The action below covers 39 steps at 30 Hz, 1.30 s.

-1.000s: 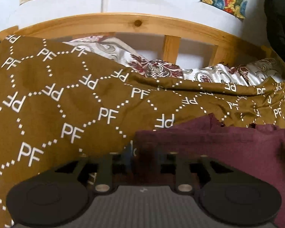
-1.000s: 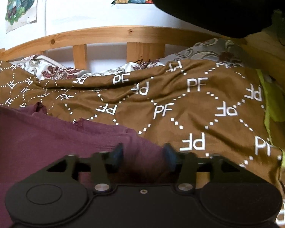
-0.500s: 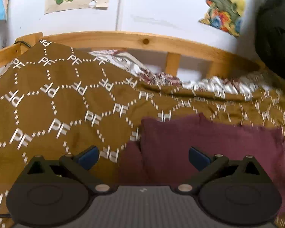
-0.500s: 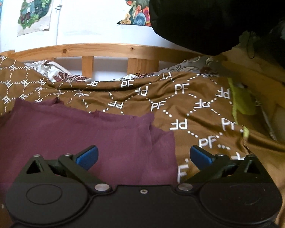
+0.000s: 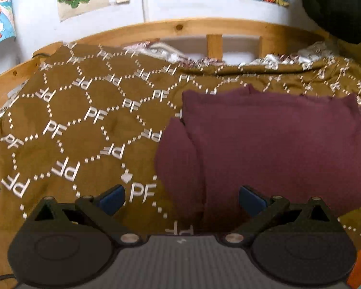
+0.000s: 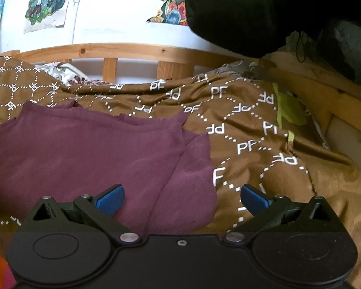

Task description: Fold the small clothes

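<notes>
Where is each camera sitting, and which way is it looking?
Left wrist: sits on the left gripper, looking forward and down over the maroon garment's left side; only the wide-open blue-padded fingers show.
Right wrist: sits on the right gripper, looking down over the garment's right side; only its open fingers show.
Shared: the garment, the brown PF blanket, the wooden bed rail and wall posters.

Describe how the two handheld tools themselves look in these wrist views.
Both share a build: black linkage arms with silver pivot pins, round black discs at each side, and blue ridged pads. The left tool has a grey ribbed centre plate and a thin black cable at its lower left; the right tool has a plain black body.
</notes>
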### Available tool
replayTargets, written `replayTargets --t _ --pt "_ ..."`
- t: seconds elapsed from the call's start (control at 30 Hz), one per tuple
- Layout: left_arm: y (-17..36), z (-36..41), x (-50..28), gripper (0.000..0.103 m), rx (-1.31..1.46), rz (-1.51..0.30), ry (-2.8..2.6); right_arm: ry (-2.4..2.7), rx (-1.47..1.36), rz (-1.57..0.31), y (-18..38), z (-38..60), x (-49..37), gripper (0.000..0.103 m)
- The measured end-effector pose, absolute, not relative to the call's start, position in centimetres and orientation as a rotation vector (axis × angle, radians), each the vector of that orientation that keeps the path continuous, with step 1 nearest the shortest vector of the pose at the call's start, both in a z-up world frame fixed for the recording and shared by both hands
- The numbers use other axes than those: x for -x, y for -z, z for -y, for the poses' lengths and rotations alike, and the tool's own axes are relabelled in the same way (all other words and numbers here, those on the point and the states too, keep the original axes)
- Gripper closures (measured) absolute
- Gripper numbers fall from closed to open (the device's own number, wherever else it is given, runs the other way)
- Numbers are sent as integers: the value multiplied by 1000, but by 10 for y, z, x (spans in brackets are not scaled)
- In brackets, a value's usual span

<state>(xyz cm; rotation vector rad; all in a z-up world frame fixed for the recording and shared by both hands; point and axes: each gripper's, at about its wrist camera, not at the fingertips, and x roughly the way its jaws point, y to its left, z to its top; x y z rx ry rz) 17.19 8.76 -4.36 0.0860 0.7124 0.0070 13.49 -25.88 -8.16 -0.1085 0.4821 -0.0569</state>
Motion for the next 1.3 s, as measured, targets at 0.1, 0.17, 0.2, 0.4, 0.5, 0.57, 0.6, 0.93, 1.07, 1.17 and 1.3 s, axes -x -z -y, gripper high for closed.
replayTargets --t 0.1,0.17,0.2,0.4,0.5,0.57,0.6,0.93,1.07,1.17,1.3 --pt "52 -90 -174 1 -60 -753 -23 50 163 -528 91 253 -139 1" --pt "58 -94 -175 1 -20 -780 -30 68 222 -574 103 250 -144 1" --pt "61 -97 -176 1 1 -791 -33 66 226 -581 107 251 -145 1" --pt "76 -116 -179 0 162 -845 -42 56 202 -582 116 254 -147 1" --pt "78 -115 -179 0 155 -842 -48 55 202 -579 120 254 -147 1" --pt "79 -115 -179 0 147 -841 -52 54 207 -576 120 253 -147 1" --pt "79 -115 -178 0 147 -841 -54 53 207 -575 120 253 -147 1" --pt "80 -114 -179 0 152 -834 -60 53 214 -564 121 252 -147 1" --pt "80 -115 -178 0 157 -832 -55 77 220 -533 116 249 -141 1" --pt "81 -114 -176 0 152 -824 -55 132 286 -449 109 236 -130 1" --pt "81 -115 -175 0 156 -821 -52 88 338 -351 98 212 -122 1"
